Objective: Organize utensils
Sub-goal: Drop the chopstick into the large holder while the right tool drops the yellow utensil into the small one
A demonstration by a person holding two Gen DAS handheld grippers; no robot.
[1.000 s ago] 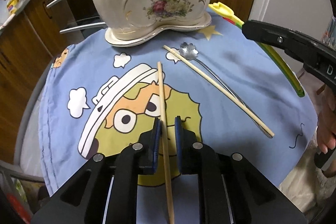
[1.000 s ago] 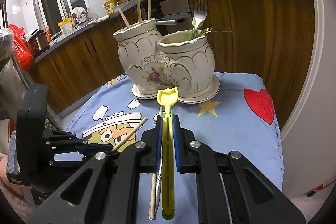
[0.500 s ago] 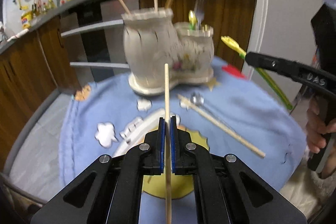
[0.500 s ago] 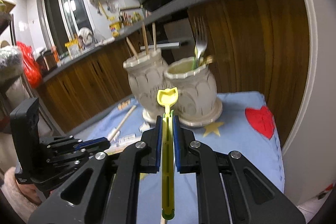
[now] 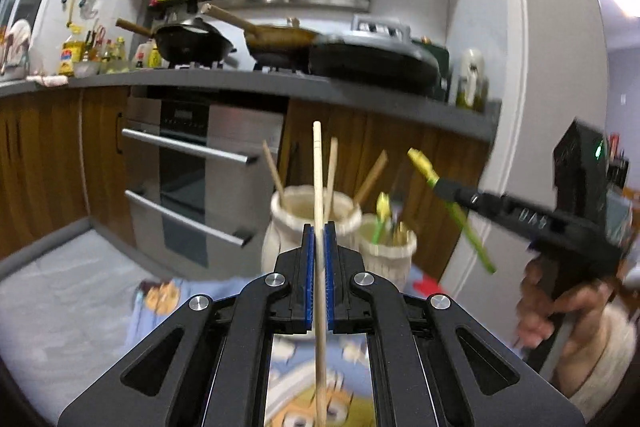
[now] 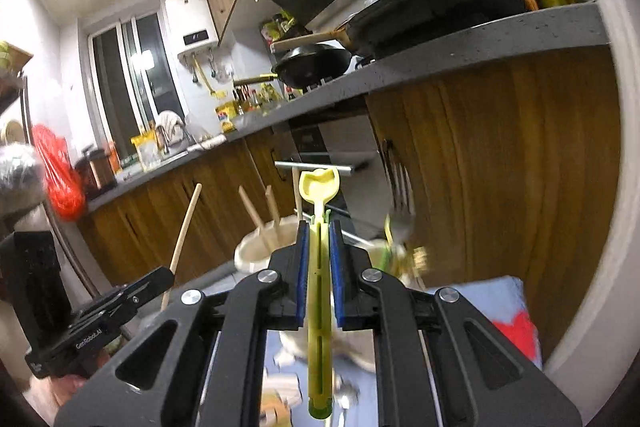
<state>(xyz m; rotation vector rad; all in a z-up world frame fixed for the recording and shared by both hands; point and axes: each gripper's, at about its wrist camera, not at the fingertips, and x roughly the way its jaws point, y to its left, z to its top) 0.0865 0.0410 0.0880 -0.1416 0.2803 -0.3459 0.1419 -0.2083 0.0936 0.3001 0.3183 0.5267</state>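
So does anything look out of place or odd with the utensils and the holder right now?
Nothing stands out. The left gripper is shut on a wooden chopstick, the right gripper on a yellow plastic utensil, both above the blue cloth. The ceramic holder stands upright, chopsticks in one pot, a fork in the other.

The right hand-held gripper [image 6: 319, 227] clamps a yellow utensil [image 6: 319, 291].

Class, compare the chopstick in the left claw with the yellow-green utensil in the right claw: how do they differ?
The chopstick is plain, pale wood; the utensil is yellow-green. The chopstick is a thin, even stick; the utensil is broader, slotted, with a scoop-shaped head. Both are clamped lengthwise between blue pads.
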